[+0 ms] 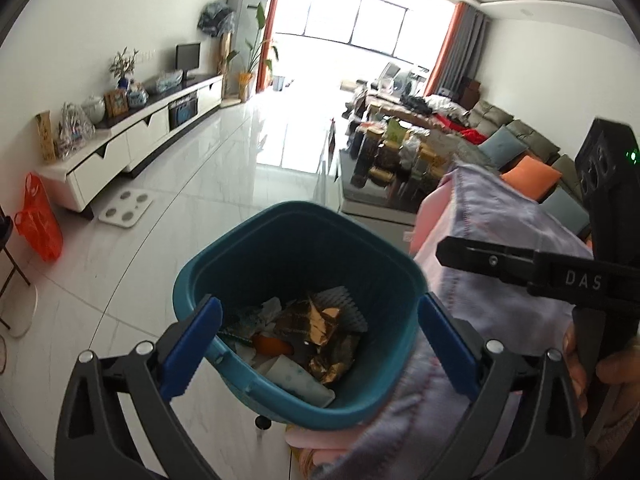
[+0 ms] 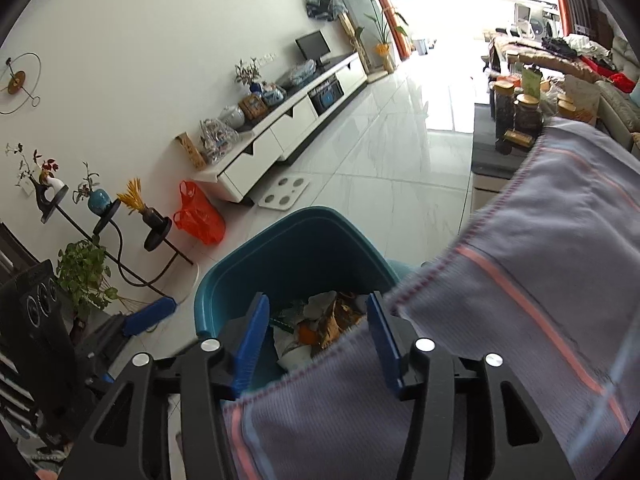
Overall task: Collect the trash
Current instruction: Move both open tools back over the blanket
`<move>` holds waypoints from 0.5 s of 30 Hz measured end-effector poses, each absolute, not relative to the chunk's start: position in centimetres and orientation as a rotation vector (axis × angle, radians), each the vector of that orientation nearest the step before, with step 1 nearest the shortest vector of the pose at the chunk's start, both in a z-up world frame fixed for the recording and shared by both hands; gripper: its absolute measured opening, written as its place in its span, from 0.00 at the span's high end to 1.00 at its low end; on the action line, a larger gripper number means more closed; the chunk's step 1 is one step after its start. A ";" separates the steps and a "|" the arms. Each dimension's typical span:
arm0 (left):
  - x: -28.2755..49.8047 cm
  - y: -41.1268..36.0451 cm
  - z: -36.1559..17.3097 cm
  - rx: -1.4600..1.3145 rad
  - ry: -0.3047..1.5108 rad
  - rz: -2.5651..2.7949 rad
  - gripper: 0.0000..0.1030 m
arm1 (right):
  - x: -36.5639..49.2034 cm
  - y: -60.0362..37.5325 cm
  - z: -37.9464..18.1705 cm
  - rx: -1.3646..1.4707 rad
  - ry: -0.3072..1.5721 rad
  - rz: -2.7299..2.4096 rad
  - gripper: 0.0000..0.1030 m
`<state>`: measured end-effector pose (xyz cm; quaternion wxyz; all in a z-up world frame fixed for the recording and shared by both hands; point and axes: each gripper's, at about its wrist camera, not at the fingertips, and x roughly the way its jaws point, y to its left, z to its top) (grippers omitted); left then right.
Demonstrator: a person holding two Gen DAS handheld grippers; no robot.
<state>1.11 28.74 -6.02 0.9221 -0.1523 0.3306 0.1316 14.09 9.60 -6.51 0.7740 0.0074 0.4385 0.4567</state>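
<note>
The teal plastic trash bin sits beside the lilac cloth. Crumpled trash lies inside it. The left gripper and right gripper hang above it, both spread apart and holding nothing.

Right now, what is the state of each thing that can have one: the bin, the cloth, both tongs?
Teal bin: upright, no lid, partly filled with trash.
Lavender cloth: draped beside the bin, its edge over the rim.
Left tongs: open wide, empty, above the bin.
Right tongs: open, nothing gripped, cloth edge lying under them.
Orange bag: on the floor, slumped.
</note>
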 end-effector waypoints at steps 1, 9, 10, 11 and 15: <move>0.8 28.6 -5.8 -0.311 0.671 0.270 0.03 | 13.9 8.9 -6.3 0.024 0.938 0.985 0.37; -2.0 24.8 -3.7 -0.279 0.570 0.275 0.03 | 10.2 2.1 -4.4 0.056 0.813 0.940 0.16; -2.2 24.4 -3.6 -0.288 0.560 0.270 0.03 | 9.6 1.2 -4.2 0.049 0.795 0.922 0.14; -2.4 23.8 -3.4 -0.291 0.551 0.263 0.03 | 8.9 -0.2 -4.0 0.048 0.767 0.901 0.13; -2.5 20.4 -2.7 -0.244 0.515 0.234 0.03 | 6.8 -5.0 -3.2 0.035 0.665 0.805 0.03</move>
